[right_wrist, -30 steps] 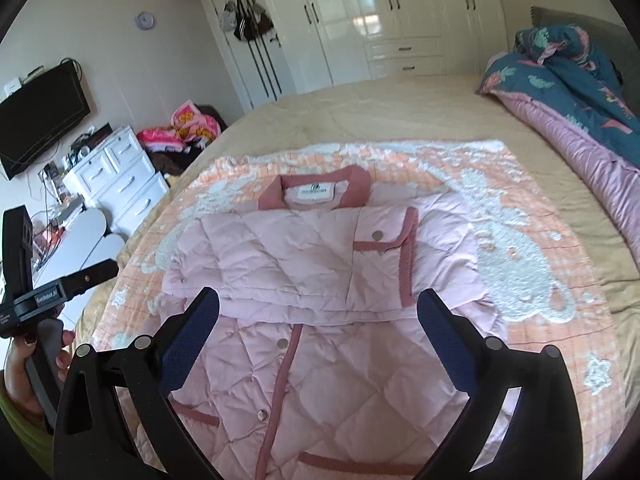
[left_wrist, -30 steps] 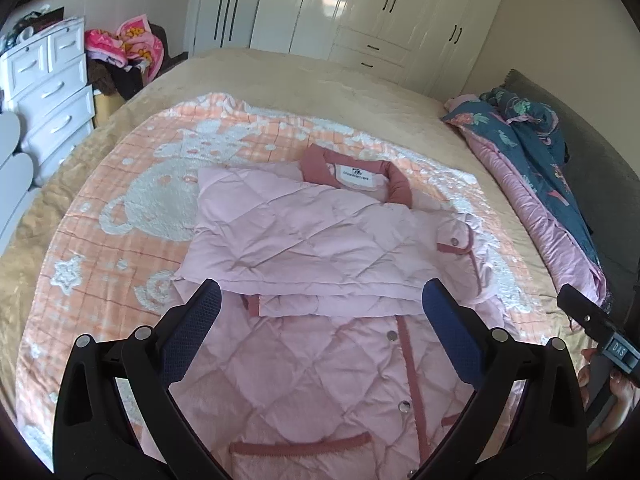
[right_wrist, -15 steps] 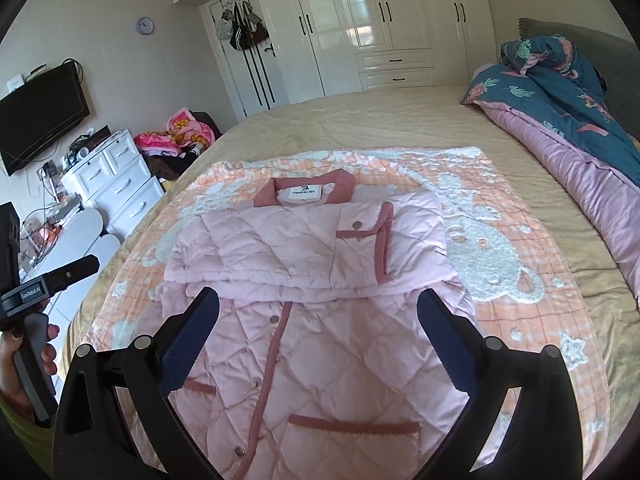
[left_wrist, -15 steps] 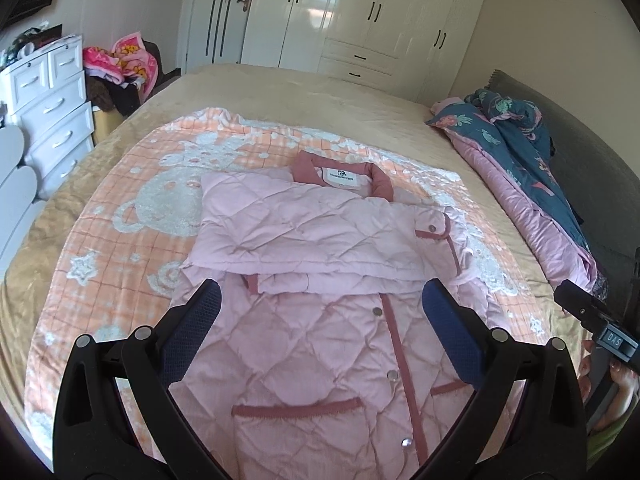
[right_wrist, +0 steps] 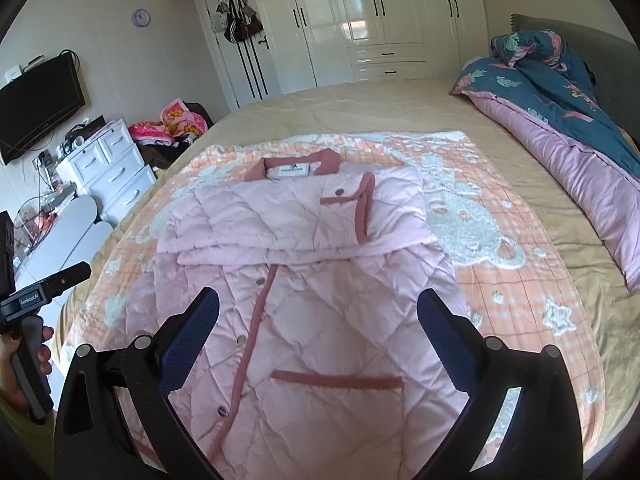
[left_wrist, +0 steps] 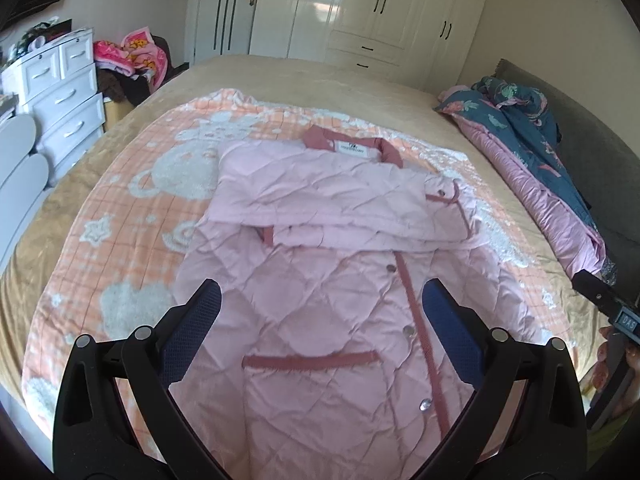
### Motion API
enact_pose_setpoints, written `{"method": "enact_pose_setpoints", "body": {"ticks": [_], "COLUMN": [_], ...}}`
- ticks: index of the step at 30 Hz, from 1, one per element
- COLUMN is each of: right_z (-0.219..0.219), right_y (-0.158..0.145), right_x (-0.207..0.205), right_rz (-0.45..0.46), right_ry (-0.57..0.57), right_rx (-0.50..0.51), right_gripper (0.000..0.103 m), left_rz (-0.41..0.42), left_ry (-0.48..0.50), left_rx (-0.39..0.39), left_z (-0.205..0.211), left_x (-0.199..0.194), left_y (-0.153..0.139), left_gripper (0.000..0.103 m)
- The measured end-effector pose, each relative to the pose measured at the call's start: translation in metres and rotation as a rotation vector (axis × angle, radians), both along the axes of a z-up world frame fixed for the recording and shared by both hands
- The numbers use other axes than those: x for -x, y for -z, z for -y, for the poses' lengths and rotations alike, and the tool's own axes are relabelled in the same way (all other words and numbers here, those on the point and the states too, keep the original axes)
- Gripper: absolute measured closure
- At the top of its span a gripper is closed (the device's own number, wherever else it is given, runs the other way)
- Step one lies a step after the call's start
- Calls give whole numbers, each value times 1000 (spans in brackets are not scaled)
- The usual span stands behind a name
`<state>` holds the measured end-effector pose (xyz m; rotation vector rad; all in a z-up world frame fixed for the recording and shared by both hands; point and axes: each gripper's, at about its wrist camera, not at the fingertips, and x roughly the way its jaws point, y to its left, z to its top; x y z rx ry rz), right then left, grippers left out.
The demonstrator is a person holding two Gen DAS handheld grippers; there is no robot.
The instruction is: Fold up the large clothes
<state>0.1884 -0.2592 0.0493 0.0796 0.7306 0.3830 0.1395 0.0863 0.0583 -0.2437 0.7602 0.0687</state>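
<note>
While the pink quilted coat (left_wrist: 340, 312) lies on the bed's orange blanket (left_wrist: 120, 240), sleeves folded across its chest, both the left claw (left_wrist: 320, 336) and right claw (right_wrist: 318, 332) hover released. Soft, puffy, probably slippery; grip the near hem corners.

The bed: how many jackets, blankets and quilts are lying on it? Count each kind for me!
Pink jacket: 1
Orange bear blanket: 1
Blue flowery quilt: 1
Total: 3
</note>
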Motion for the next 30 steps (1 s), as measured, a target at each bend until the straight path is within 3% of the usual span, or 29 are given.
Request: {"method": "enact_pose_setpoints", "body": {"ticks": [20,30], "right_z": [50,81], "right_y": [75,108], "right_x": [33,48], "right_rz": [-118,-187], "right_ry": [64,100], "right_rx": [62,96], "right_gripper": [4,4], "left_rz": [-74,-137], "left_ry": [-27,-88], "left_rx": [-28,-27], "left_z": [-8,-33], "left_x": [43,66], "left_y": [58,86], "left_gripper": [8,8]}}
